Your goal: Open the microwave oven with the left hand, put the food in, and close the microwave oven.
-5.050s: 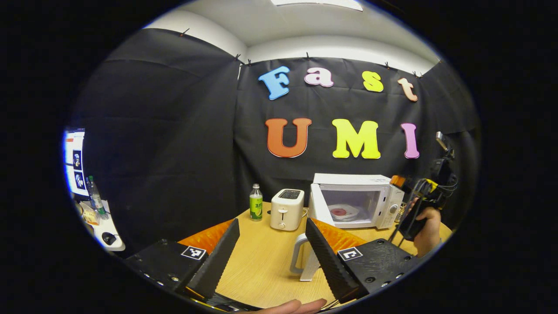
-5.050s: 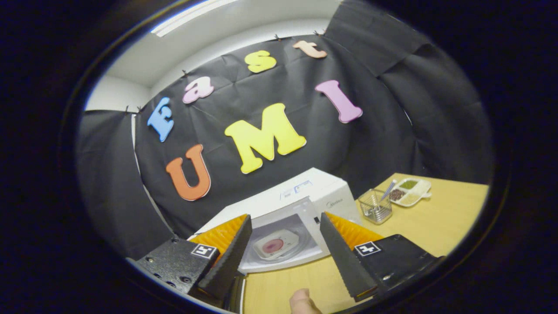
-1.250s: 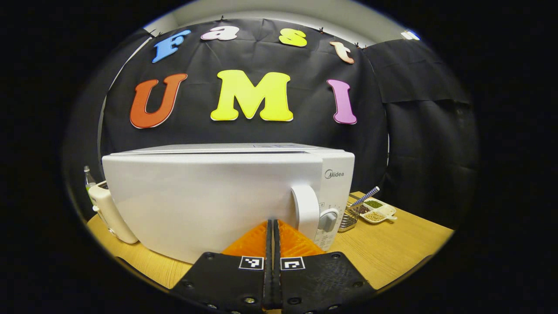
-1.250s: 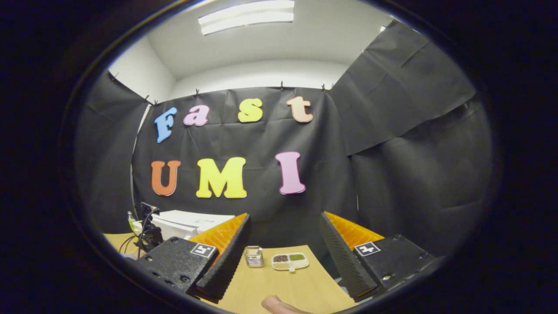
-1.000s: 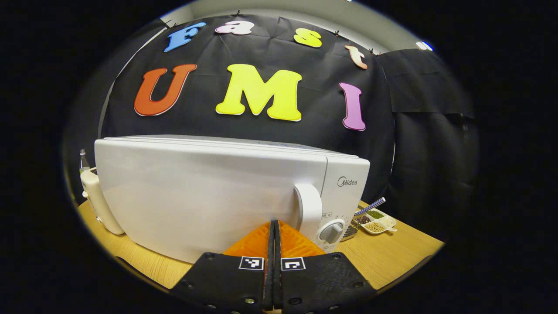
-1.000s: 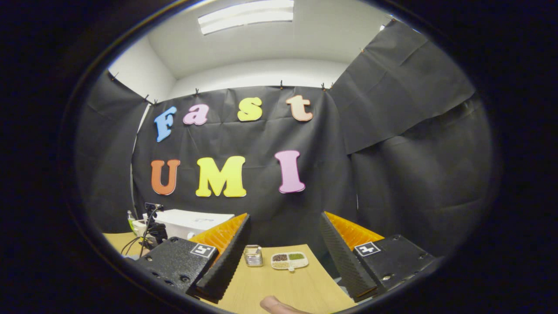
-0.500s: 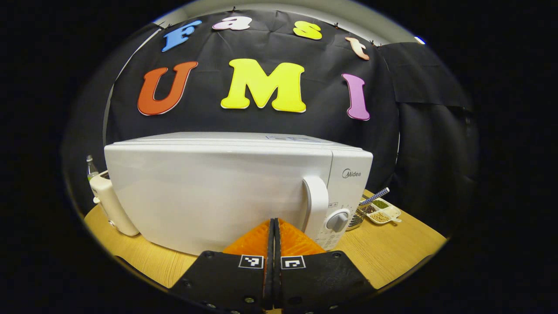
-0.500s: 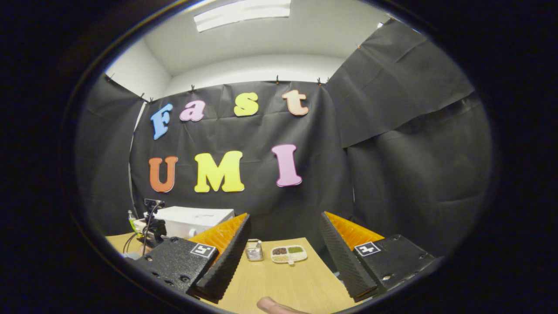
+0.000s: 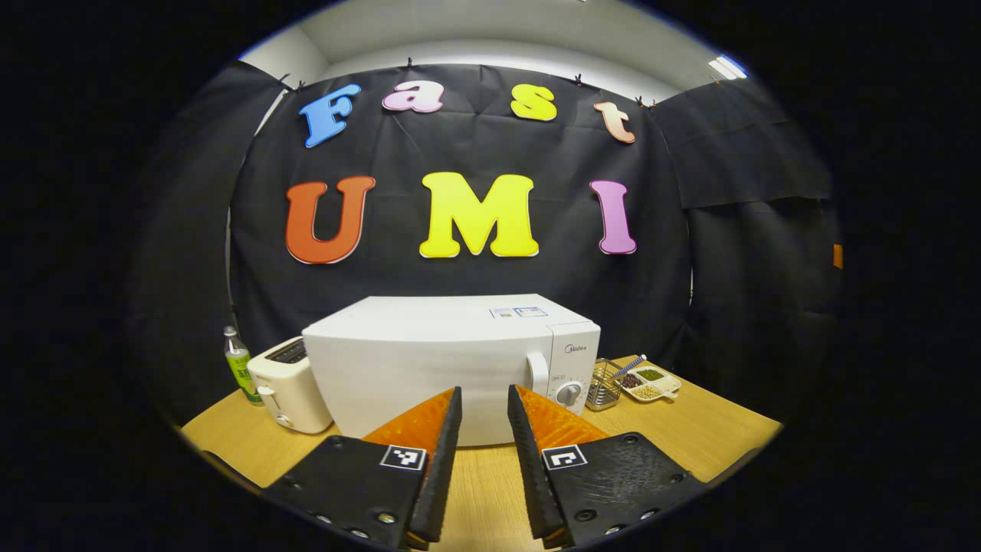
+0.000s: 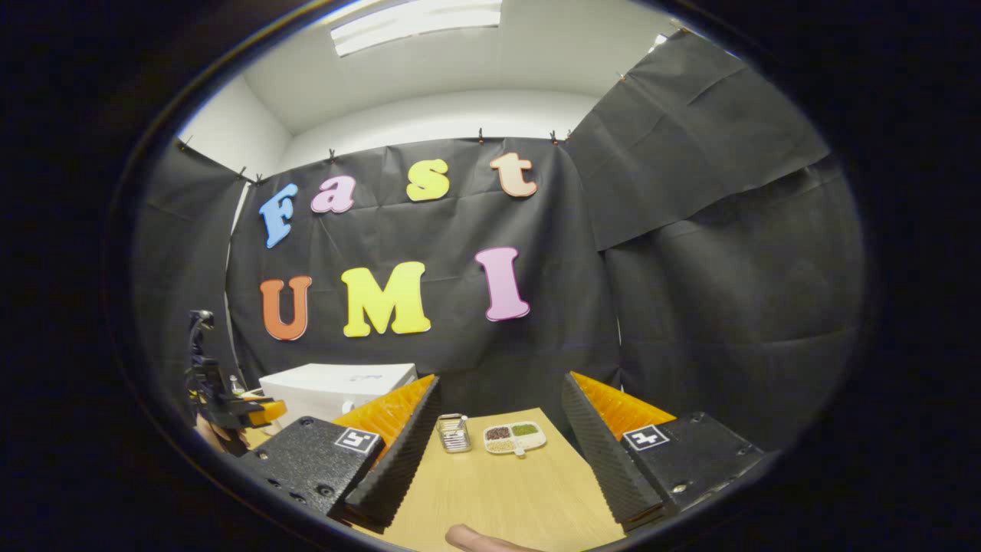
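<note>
A white microwave oven (image 9: 429, 368) stands on the wooden table with its door closed, its handle (image 9: 539, 373) and dial at the right of the front. My left gripper (image 9: 483, 399) is open, a short way back from the door, with nothing between its fingers. In the right gripper view the microwave oven (image 10: 329, 387) sits at the far left, and the left gripper (image 10: 230, 410) is held in front of it. My right gripper (image 10: 498, 391) is open and empty, off to the right of the oven. The food is hidden inside.
A white toaster (image 9: 287, 383) and a green bottle (image 9: 237, 364) stand left of the microwave. A wire basket (image 9: 602, 383) and a divided dish of beans (image 9: 651, 383) sit to its right, also the basket (image 10: 454, 433) and the dish (image 10: 513, 437). Black cloth walls surround the table.
The left gripper, shut against the closed door half a second ago, has pulled back and opened. Five seconds ago the door stood open with a plate inside. The right gripper barely moved.
</note>
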`<action>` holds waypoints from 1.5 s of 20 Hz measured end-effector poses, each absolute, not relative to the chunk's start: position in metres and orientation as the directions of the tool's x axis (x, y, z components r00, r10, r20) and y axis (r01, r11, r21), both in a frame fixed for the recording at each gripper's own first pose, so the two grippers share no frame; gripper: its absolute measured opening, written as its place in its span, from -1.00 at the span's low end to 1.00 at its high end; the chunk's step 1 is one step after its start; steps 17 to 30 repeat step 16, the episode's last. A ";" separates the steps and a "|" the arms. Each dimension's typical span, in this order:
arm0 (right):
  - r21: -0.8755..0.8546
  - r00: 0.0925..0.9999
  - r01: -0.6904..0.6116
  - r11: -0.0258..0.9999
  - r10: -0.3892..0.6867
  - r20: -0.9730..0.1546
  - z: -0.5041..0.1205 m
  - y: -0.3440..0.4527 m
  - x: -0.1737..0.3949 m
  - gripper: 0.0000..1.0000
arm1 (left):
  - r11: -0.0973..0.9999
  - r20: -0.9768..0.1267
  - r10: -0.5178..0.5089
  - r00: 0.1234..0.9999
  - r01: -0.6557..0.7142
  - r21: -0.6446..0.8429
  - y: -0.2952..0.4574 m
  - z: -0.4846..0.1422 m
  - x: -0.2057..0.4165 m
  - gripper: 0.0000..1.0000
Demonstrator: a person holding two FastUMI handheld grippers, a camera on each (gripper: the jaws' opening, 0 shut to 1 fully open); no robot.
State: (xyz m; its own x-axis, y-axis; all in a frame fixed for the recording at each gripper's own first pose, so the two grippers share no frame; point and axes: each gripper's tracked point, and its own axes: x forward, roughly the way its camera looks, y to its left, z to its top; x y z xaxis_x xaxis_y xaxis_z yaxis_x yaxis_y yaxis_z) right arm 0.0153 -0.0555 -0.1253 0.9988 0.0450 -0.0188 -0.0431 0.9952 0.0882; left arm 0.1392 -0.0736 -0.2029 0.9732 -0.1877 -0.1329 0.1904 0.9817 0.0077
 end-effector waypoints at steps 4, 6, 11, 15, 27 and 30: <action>0.098 0.998 -0.066 0.993 0.068 -0.018 -0.123 -0.040 0.010 0.82 | 0.990 -0.033 -0.139 0.990 0.139 -0.022 -0.049 -0.147 0.090 0.59; 0.093 0.997 -0.074 0.993 0.076 -0.016 -0.122 -0.034 0.007 0.82 | 0.994 0.000 -0.096 0.995 0.096 -0.043 -0.030 -0.125 0.069 0.82; 0.080 0.998 -0.068 0.994 0.068 0.005 -0.112 -0.030 0.000 0.82 | 0.987 0.040 -0.133 0.990 0.136 -0.082 -0.016 -0.087 0.015 0.83; 0.072 0.997 -0.079 0.994 0.079 0.003 -0.110 -0.020 -0.007 1.00 | 0.998 0.065 -0.069 0.995 0.069 -0.001 0.006 -0.080 -0.023 0.83; 0.068 0.997 -0.083 0.994 0.083 0.004 -0.109 -0.019 -0.009 1.00 | 0.997 0.058 -0.069 0.996 0.067 0.029 0.005 -0.083 -0.029 0.83; 0.068 0.997 -0.083 0.994 0.083 0.004 -0.109 -0.019 -0.009 1.00 | 0.997 0.058 -0.069 0.996 0.067 0.029 0.005 -0.083 -0.029 0.83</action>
